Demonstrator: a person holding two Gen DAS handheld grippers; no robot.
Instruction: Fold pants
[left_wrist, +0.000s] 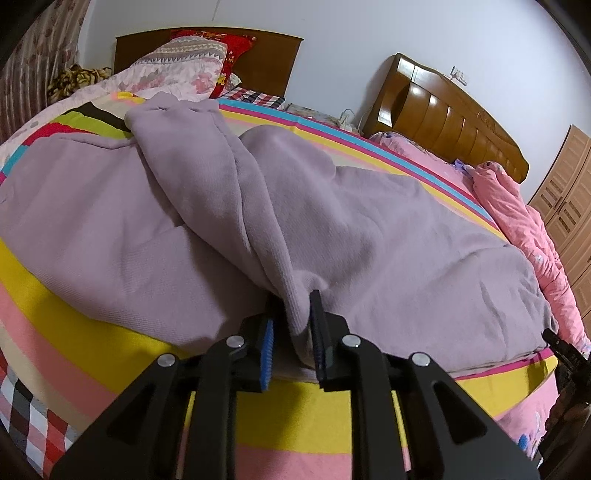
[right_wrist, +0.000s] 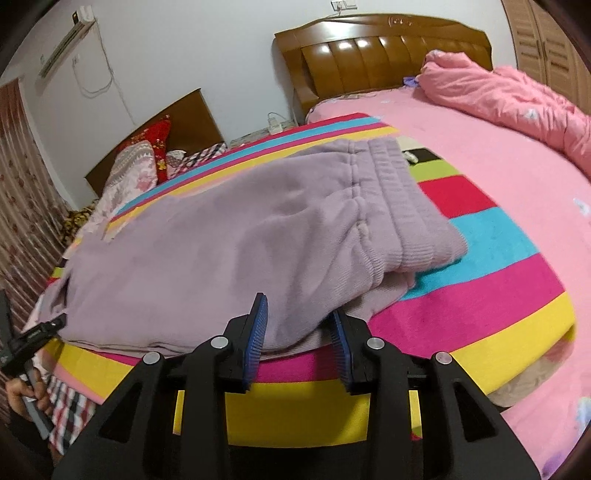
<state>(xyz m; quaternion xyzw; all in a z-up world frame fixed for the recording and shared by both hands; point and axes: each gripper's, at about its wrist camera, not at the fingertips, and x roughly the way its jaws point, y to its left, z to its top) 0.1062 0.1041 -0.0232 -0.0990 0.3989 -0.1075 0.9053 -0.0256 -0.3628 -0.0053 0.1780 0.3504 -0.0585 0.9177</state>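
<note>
The lilac fleece pants (left_wrist: 388, 236) lie across a bright striped blanket (left_wrist: 66, 321) on the bed. My left gripper (left_wrist: 291, 332) has a raised fold of the pants between its two fingers, the cloth rising from there toward the far edge. In the right wrist view the pants (right_wrist: 229, 236) lie folded lengthwise with the ribbed waistband (right_wrist: 399, 206) at the right. My right gripper (right_wrist: 299, 325) stands around the near edge of the pants, with a wide gap between the blue pads (right_wrist: 258, 325) and cloth filling it.
A pink bed (right_wrist: 498, 177) with a crumpled pink quilt (right_wrist: 498, 99) and wooden headboard (right_wrist: 369, 48) adjoins on the right. Pillows (left_wrist: 184, 66) are piled at the far left. A wardrobe (left_wrist: 569, 192) stands at the right. The other gripper (right_wrist: 33, 336) shows at the left edge.
</note>
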